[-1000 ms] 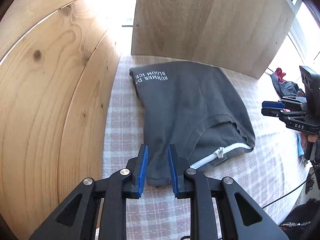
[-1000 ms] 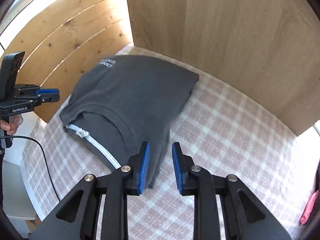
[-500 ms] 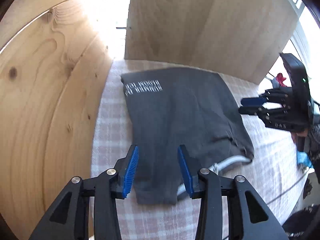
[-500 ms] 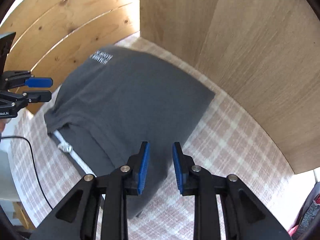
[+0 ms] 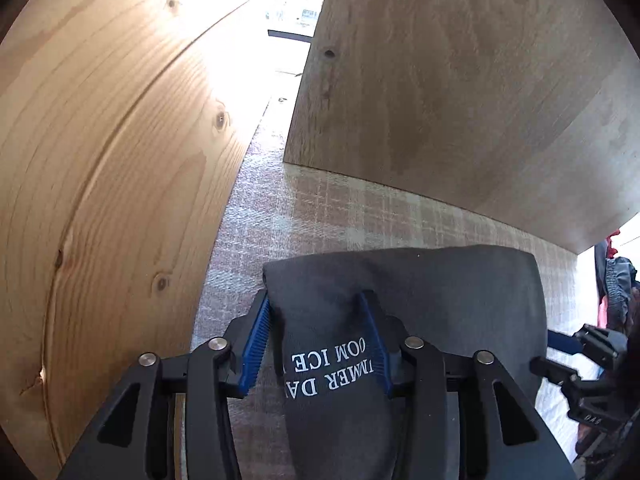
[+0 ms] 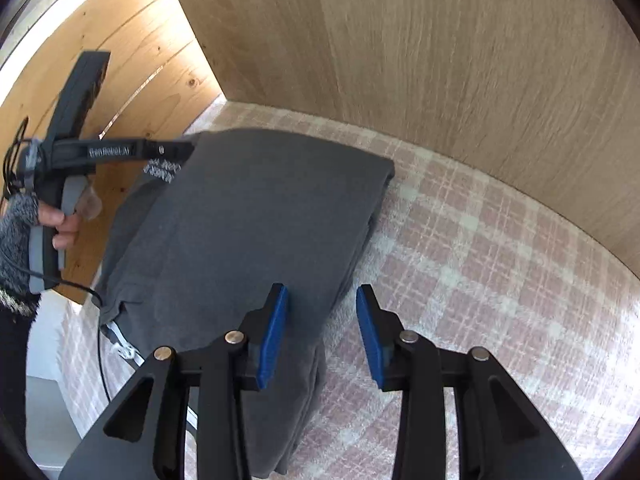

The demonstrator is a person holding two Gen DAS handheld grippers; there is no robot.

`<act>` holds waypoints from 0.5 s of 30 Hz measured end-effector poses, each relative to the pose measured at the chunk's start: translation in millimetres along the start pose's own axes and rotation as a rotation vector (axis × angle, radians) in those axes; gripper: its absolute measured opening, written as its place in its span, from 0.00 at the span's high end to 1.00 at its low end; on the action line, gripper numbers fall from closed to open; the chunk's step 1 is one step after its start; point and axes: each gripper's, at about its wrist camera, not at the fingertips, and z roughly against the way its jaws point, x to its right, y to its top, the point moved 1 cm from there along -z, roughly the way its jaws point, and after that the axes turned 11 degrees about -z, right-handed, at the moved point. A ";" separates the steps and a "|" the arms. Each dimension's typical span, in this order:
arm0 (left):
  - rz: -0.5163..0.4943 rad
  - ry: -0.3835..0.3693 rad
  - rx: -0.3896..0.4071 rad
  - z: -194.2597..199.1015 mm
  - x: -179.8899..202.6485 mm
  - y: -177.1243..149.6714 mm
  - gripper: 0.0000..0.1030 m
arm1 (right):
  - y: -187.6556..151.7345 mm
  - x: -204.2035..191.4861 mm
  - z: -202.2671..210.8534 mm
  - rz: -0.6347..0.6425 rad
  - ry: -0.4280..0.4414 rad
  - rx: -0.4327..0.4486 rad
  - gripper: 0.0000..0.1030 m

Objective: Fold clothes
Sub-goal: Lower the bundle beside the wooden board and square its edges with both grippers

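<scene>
While both jaws gape over the folded grey sweatshirt point(image 6: 248, 220) – left hand-held gripper point(image 5: 318, 336), right hand-held gripper point(image 6: 322, 334) – I judge: pinch, fold again.

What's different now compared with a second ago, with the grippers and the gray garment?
Both grippers moved forward along the dark gray garment and opened wider. The left gripper now straddles its printed corner; the right gripper straddles the opposite edge. Neither has closed. The garment stays folded on the checked cloth.
</scene>
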 end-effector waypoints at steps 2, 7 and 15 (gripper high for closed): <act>-0.007 0.005 0.020 5.2 -1.7 -1.8 0.70 | -2.4 -0.4 -3.5 -0.003 0.017 -0.005 0.65; 0.017 -0.021 0.066 13.1 -11.2 -11.5 0.79 | -1.4 1.1 -8.5 -0.001 0.028 -0.015 0.58; -0.126 0.000 0.172 50.1 5.0 7.5 0.87 | -5.8 0.1 -13.2 0.006 -0.026 0.065 0.56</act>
